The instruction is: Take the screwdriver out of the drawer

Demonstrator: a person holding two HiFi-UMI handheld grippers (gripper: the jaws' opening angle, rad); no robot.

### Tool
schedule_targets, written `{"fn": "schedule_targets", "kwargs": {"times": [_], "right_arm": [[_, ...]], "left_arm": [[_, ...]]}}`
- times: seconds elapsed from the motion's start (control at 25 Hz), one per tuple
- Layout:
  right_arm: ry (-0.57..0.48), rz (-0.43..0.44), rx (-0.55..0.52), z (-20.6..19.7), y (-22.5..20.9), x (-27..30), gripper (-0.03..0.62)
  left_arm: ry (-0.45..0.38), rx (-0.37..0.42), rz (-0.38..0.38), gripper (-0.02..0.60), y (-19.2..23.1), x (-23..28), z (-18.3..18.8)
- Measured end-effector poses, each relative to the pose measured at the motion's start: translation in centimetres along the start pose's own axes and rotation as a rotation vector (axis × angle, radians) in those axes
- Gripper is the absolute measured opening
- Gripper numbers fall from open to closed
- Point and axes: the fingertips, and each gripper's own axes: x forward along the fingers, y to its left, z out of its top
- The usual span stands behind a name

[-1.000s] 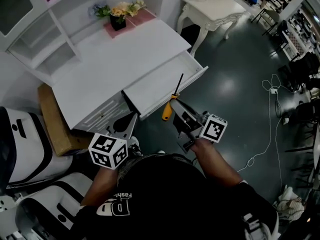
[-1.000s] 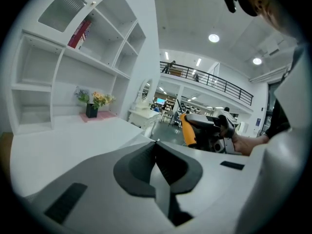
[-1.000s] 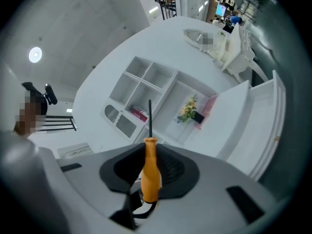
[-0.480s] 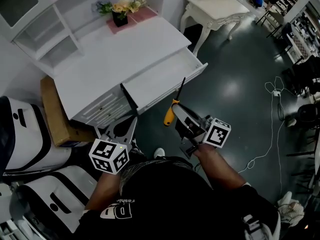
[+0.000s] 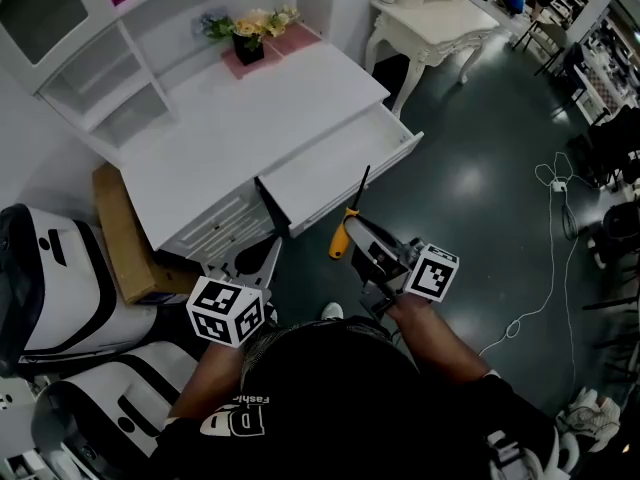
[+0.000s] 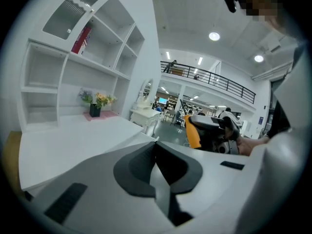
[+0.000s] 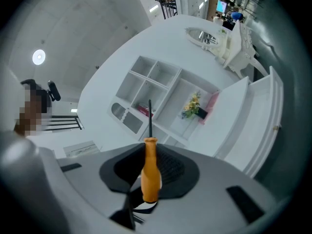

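The screwdriver (image 5: 341,238) has an orange handle and a thin black shaft. My right gripper (image 5: 352,230) is shut on the handle and holds it in the air just in front of the open white drawer (image 5: 340,168), shaft tip toward the drawer front. In the right gripper view the handle (image 7: 148,172) sits clamped between the dark pads, with the shaft pointing away from me. My left gripper (image 5: 262,256) hangs below the desk's left drawers, jaws together and empty. The left gripper view catches the orange handle (image 6: 194,130) off to its right.
A white desk (image 5: 250,118) with a shelf unit carries a flower pot (image 5: 248,38) at the back. A cardboard box (image 5: 120,233) and white-and-black cases (image 5: 60,288) stand at the left. An ornate white table (image 5: 430,13) is beyond the desk, and cables (image 5: 545,268) lie on the dark floor.
My right gripper has drawn back a little from the drawer front with the screwdriver still in it. The left gripper has shifted slightly too, still empty.
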Motion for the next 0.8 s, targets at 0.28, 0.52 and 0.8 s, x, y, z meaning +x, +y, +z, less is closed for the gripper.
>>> {"fn": "schedule_targets", "kwargs": {"times": [0.28, 0.52, 0.8], "right_arm": [[-0.041, -0.009, -0.004, -1.4, 0.5, 3.2, 0.08], [-0.051, -0.026, -0.014, -2.3, 1.0, 4.6, 0.08], [-0.079, -0.045, -0.012, -2.9, 1.2, 5.1, 0.08]], "left_arm": [[0.017, 0.018, -0.02, 0.014, 3.5, -1.6, 0.3], [0.023, 0.03, -0.046, 0.014, 5.2, -2.3, 0.5], [0.033, 0.039, -0.084, 0.014, 5.8, -2.4, 0.5]]}}
